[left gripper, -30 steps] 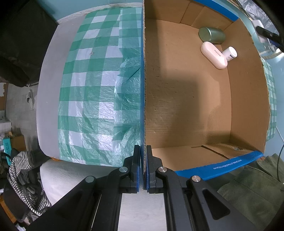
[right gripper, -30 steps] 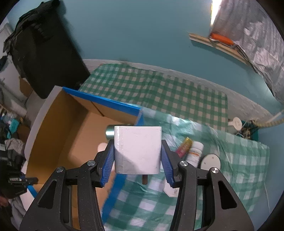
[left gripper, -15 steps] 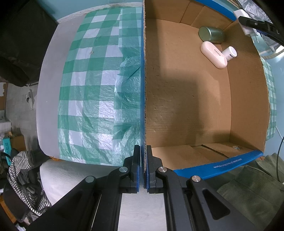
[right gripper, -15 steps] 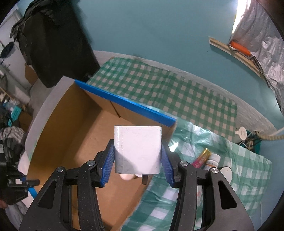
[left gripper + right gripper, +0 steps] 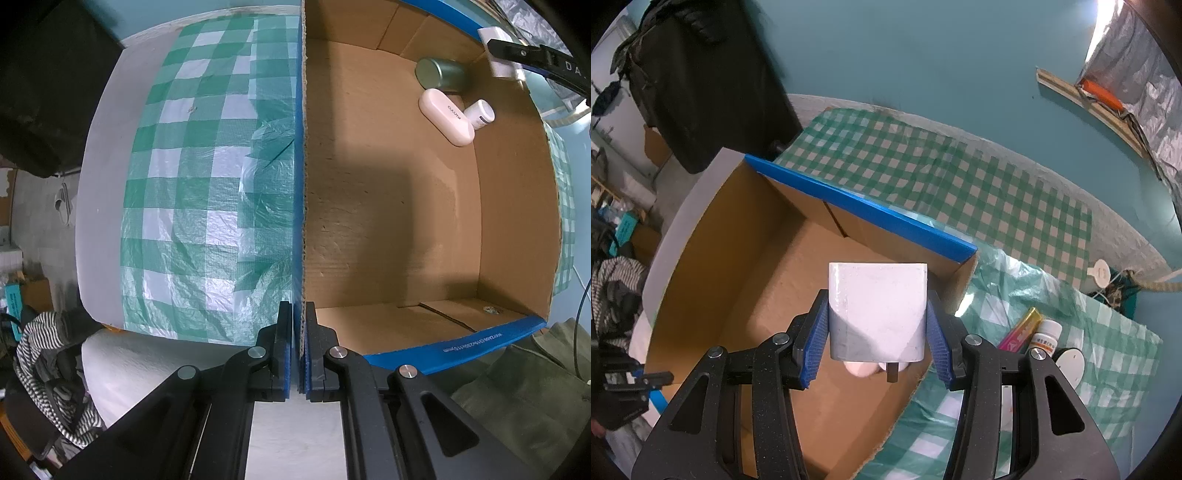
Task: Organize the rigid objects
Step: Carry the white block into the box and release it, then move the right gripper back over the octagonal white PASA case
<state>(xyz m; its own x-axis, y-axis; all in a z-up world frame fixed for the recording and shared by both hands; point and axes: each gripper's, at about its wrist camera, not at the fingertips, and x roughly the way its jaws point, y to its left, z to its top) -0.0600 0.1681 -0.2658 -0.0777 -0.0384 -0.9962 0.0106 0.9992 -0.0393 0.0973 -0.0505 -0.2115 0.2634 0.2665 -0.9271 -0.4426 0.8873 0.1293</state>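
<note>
Pinching the near wall of the cardboard box [image 5: 303, 184], the left gripper [image 5: 298, 354] has its pads pressed together on the corrugated edge, pointing straight down; judged purpose: to steady the box while the other hand loads it. Beyond its tips the wall runs away along the blue-taped rim, with the green checked cloth [image 5: 192, 192] on the outer side and the bare box floor on the inner.

The right gripper [image 5: 877, 332] clamps a white block [image 5: 877, 306], apparently a plug adapter with a prong showing beneath, its blue pads flat against the two opposite side faces. The grip sits low on the block, so the top stands clear. It hangs above the box's inner corner, just inside the rim.

Directly below the block, in that corner: a pink case [image 5: 445, 116], a small white bottle [image 5: 480, 113] touching it, and a green can [image 5: 439, 74] lying just beyond. Items are being grouped in one corner, I judge.

Farther out, beside the right gripper on the cloth: a yellow-pink tube [image 5: 1021, 328], a white pill bottle [image 5: 1047, 334], a white disc [image 5: 1069, 363], not yet boxed.
</note>
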